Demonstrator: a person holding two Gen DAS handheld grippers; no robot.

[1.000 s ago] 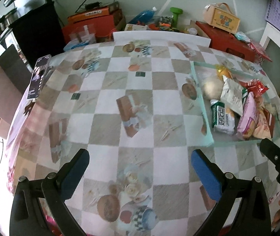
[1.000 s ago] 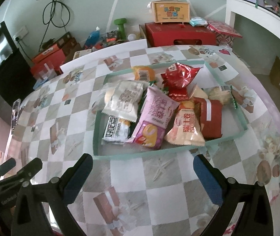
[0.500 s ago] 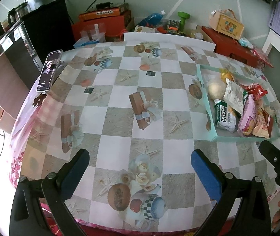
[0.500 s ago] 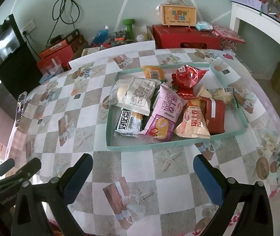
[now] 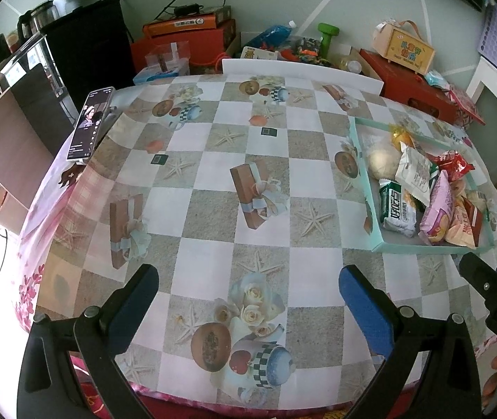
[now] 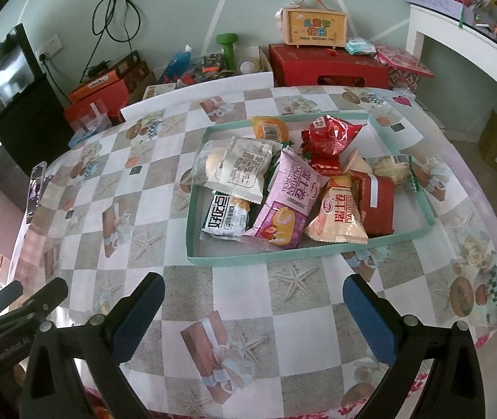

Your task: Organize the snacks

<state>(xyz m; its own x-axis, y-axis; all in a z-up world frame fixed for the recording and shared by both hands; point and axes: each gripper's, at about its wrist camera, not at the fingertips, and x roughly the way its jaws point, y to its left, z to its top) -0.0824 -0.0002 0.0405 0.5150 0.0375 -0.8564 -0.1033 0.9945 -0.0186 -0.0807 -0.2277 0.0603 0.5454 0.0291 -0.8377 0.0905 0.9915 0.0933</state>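
Both claws hang wide and empty over the near edge of the table (image 5: 213,209). Left claw (image 5: 248,300) hovers above the bare checked cloth, its blue pads (image 5: 133,310) far apart; right claw (image 6: 253,309) is spread just as wide, short of the tray (image 6: 283,256).

At the far left edge of the cloth a phone (image 5: 89,124) lies with its screen lit. Well to the right sits the shallow teal tray, its long side running across the right claw's view, and all the snacks are piled inside it.

From left to right in the tray: a clear packet with a round bun (image 6: 208,164), a white packet (image 6: 241,167) lying printed-back up across it, and below them a green and white bar (image 6: 225,221) with large Chinese characters, its long axis pointing from the near rim toward the far one. An orange packet (image 6: 269,127) with a barcode label lies at the far rim. Next comes a pink packet (image 6: 288,202) reading "DALIYUAN SWISSROLL", tilted, its long axis running near-left to far-right. A crumpled red bag (image 6: 330,139) sits behind it. A peach three-cornered packet (image 6: 339,218), also marked "DALIYUAN", points its tip away from the claw. A dark red box (image 6: 377,206) rests against it, and a clear-wrapped snack (image 6: 393,171) with a barcode lies at the right.

Behind the table a tan case (image 6: 314,26) stands on a red box (image 6: 328,70).
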